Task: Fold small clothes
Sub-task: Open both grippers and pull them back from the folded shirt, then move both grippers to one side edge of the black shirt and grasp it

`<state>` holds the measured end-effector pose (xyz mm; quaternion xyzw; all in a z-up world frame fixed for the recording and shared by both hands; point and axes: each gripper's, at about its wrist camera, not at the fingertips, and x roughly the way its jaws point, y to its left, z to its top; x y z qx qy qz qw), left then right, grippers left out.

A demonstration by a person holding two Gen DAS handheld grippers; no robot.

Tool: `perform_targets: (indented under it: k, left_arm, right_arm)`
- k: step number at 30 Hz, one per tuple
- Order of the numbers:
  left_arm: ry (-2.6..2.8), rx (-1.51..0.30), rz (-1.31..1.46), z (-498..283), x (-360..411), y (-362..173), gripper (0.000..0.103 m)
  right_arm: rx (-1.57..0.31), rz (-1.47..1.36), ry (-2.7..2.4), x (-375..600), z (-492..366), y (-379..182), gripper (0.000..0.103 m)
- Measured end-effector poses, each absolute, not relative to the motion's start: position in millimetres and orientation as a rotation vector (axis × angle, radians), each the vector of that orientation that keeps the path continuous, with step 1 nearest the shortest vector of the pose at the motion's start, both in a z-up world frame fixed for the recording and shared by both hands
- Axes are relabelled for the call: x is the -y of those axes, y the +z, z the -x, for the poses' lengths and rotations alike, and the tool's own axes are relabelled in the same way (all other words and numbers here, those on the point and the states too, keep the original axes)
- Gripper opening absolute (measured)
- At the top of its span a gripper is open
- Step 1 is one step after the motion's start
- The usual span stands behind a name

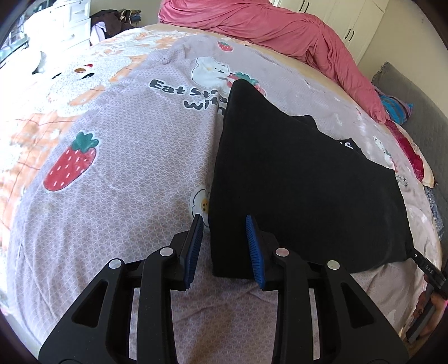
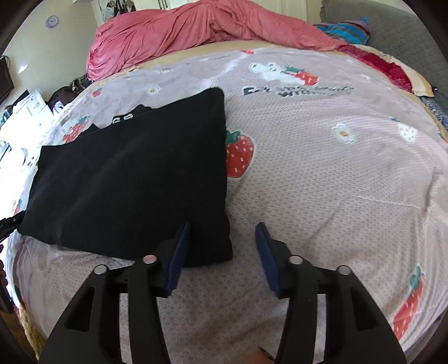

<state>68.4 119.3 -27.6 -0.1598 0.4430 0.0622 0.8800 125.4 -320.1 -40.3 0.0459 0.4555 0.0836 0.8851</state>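
Note:
A black garment [image 1: 294,179] lies folded flat on the strawberry-print bed sheet [image 1: 126,173], with white lettering showing on a lower layer at its far side. My left gripper [image 1: 224,218] is open above the garment's near left corner, and the blue pads straddle that edge without pressing it. In the right wrist view the same garment [image 2: 134,179] fills the left half. My right gripper [image 2: 224,224] is open over its near right corner, and the pads stand apart from the cloth. Both grippers hold nothing.
A bunched pink duvet [image 2: 196,30] lies along the far side of the bed. Striped and red pillows [image 2: 392,70] rest against a grey headboard [image 2: 406,30]. White drawers [image 1: 64,25] and dark clothes stand beyond the bed's left edge.

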Motion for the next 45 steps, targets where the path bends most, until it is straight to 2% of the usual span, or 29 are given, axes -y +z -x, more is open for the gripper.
perform_targets:
  k: [3,6,8,11,17,23,28,33,45]
  left_arm:
    - [0.129,-0.918,0.333,-64.3,-117.2,-24.8,0.023]
    - [0.124,-0.914,0.338,-60.1,-115.6,-22.6,0.025]
    - [0.123,-0.912,0.341,-57.3,-114.1,-21.5,0.027]
    - [0.119,-0.912,0.336,-54.6,-111.1,-19.7,0.032]
    - [0.116,-0.913,0.327,-49.2,-105.2,-17.1,0.042]
    - [0.121,-0.908,0.311,-41.3,-101.7,-12.1,0.056]
    - [0.158,-0.890,0.295,-34.2,-102.8,-5.6,0.077]
    - [0.176,-0.865,0.319,-26.0,-112.8,2.6,0.094]
    - [0.227,-0.842,0.327,-14.8,-132.1,11.3,0.094]
  right_arm:
    - [-0.926,-0.090,0.173,321.8,-117.5,-34.8,0.055]
    - [-0.903,-0.115,0.175,326.5,-108.3,-28.4,0.069]
    - [-0.894,-0.140,0.171,331.2,-103.0,-24.7,0.086]
    - [-0.876,-0.159,0.154,337.2,-95.5,-19.6,0.094]
    - [-0.834,-0.183,0.119,348.4,-83.0,-12.6,0.097]
    - [-0.814,-0.196,0.142,344.9,-77.7,-1.9,0.098]
    - [-0.798,-0.175,0.193,326.0,-76.3,7.0,0.098]
    - [-0.771,-0.163,0.260,298.9,-75.5,16.7,0.098]
    - [-0.765,-0.073,0.398,223.4,-85.5,32.1,0.098]
